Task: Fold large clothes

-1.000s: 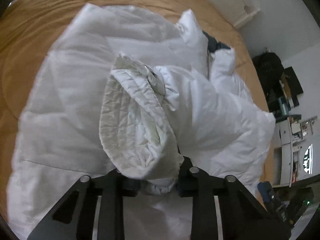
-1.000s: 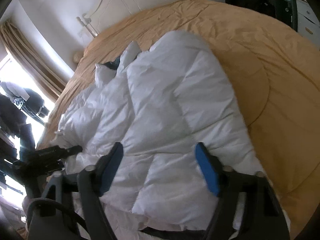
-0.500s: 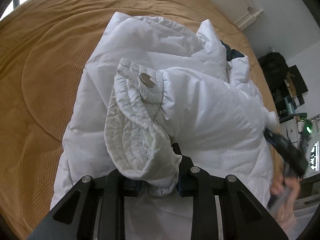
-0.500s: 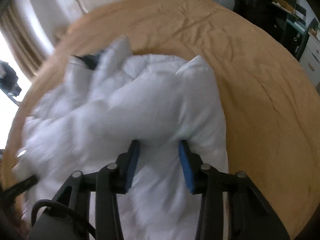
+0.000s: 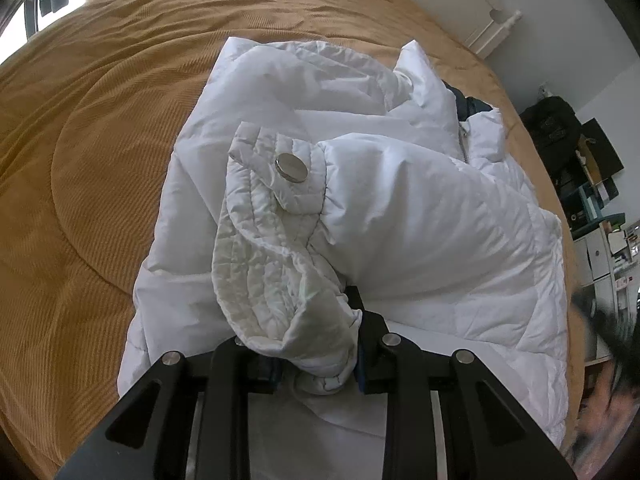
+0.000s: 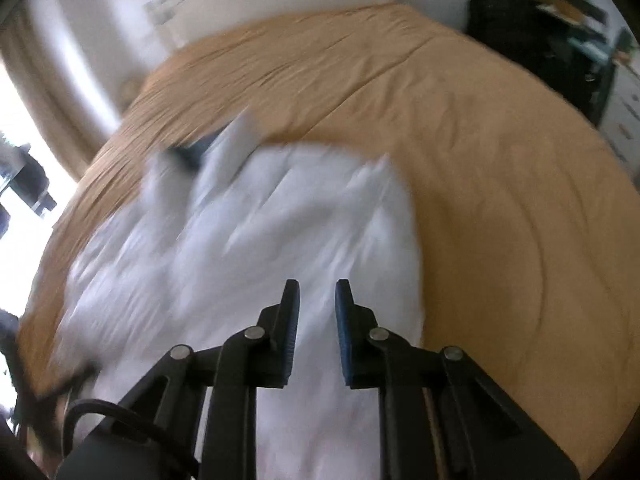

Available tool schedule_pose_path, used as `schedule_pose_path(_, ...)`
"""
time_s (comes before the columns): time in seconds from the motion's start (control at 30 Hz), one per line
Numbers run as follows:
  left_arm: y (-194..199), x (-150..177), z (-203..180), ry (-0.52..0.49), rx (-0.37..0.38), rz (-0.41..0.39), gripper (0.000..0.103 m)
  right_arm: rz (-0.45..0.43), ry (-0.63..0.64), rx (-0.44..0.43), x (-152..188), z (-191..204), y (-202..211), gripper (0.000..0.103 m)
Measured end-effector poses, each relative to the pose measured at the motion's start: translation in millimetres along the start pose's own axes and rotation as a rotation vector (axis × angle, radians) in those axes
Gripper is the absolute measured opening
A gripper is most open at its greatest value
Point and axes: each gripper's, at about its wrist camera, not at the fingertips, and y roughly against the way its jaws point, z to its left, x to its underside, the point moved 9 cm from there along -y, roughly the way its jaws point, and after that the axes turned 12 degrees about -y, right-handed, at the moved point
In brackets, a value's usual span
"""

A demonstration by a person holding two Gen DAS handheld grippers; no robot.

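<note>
Left gripper: we are clamping it on the sleeve cuff of the white puffer jacket, with the quilted cuff bunched between the pads and spilling over them toward twelve o'clock. We are holding the sleeve by its end, we judge, because the cuff gives the firmest purchase on a slippery, puffy limb and lets us lay the whole sleeve across the body in one sweep; its metal snap button is facing up at about eleven o'clock from the grip. Right gripper: we are closing its blue-padded jaws over the jacket's near panel, and the gap between them is narrow, showing white fabric behind; the picture is smeared with motion, so we cannot tell whether cloth is actually pinched yet. Jacket: it is lying spread on the mustard bedspread, collar and dark lining pointing to one o'clock in the left wrist view, hem nearest us. Bedspread: it is serving as the folding surface, broad and soft enough to keep the bulky garment flat. Stage, by our estimate: early, sleeves being gathered inward.
</note>
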Motion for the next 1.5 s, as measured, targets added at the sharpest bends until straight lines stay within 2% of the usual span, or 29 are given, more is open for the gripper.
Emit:
schedule_pose_path(0.07,3,0,1,-0.011,-0.004,0.004,0.030,0.061,0.025,0.014,35,-3,6,0.023)
schedule_pose_path(0.1,7,0,3,-0.012,0.000,0.004,0.031,0.097,0.069,0.072,55,-10,1,0.023)
schedule_pose_path(0.17,19,1,12,0.012,0.000,-0.005,0.037,0.099,0.124,0.197,71,-31,-13,0.023)
schedule_pose_path(0.2,27,1,16,0.023,-0.004,-0.017,0.038,0.103,0.125,0.210,77,-41,-21,0.023)
schedule_pose_path(0.27,53,2,29,0.045,-0.060,-0.060,0.040,0.096,0.096,0.184,78,-46,-24,0.023)
schedule_pose_path(0.3,67,2,35,0.042,-0.124,-0.080,0.040,0.097,0.076,0.178,76,-48,-24,0.023)
schedule_pose_path(0.33,78,1,38,0.030,-0.186,-0.096,0.038,0.097,0.069,0.179,76,-47,-23,0.025)
schedule_pose_path(0.4,100,-5,32,-0.014,-0.253,-0.143,0.036,0.092,0.068,0.208,77,-47,-23,0.025)
schedule_pose_path(0.43,109,-9,23,-0.043,-0.260,-0.163,0.039,0.088,0.070,0.215,75,-48,-25,0.025)
schedule_pose_path(0.5,117,-16,-2,-0.095,-0.218,-0.189,0.043,0.073,0.067,0.225,73,-46,-23,0.026)
schedule_pose_path(0.57,113,-24,-29,-0.144,-0.202,-0.197,0.051,0.065,0.053,0.219,75,-44,-23,0.026)
schedule_pose_path(0.73,59,-32,-72,-0.234,-0.218,-0.145,0.051,0.058,0.019,0.192,81,-48,-20,0.027)
schedule_pose_path(0.8,34,-27,-69,-0.220,-0.218,-0.087,0.051,0.060,0.012,0.184,80,-49,-20,0.027)
schedule_pose_path(0.87,9,-22,-55,-0.220,-0.298,-0.040,0.053,0.062,0.004,0.174,81,-51,-18,0.028)
schedule_pose_path(0.93,-5,-19,-42,-0.230,-0.315,-0.018,0.053,0.067,-0.008,0.163,82,-55,-15,0.028)
schedule_pose_path(1.1,-2,-14,-35,-0.246,-0.324,-0.038,0.052,0.086,-0.046,0.132,90,-62,9,0.029)
schedule_pose_path(1.17,-2,-14,-37,-0.259,-0.343,-0.039,0.053,0.042,-0.020,0.126,93,-54,27,0.035)
schedule_pose_path(1.23,-2,-15,-38,-0.262,-0.348,-0.038,0.053,-0.007,0.038,0.095,100,-39,43,0.051)
schedule_pose_path(1.3,-4,-15,-37,-0.256,-0.338,-0.036,0.053,-0.016,0.084,0.118,112,-32,47,0.057)
schedule_pose_path(1.4,-3,-13,-37,-0.260,-0.324,-0.031,0.053,0.049,0.113,0.165,129,-46,25,0.054)
schedule_pose_path(1.5,-5,-13,-35,-0.254,-0.323,-0.026,0.052,0.074,0.065,0.185,129,-65,18,0.053)
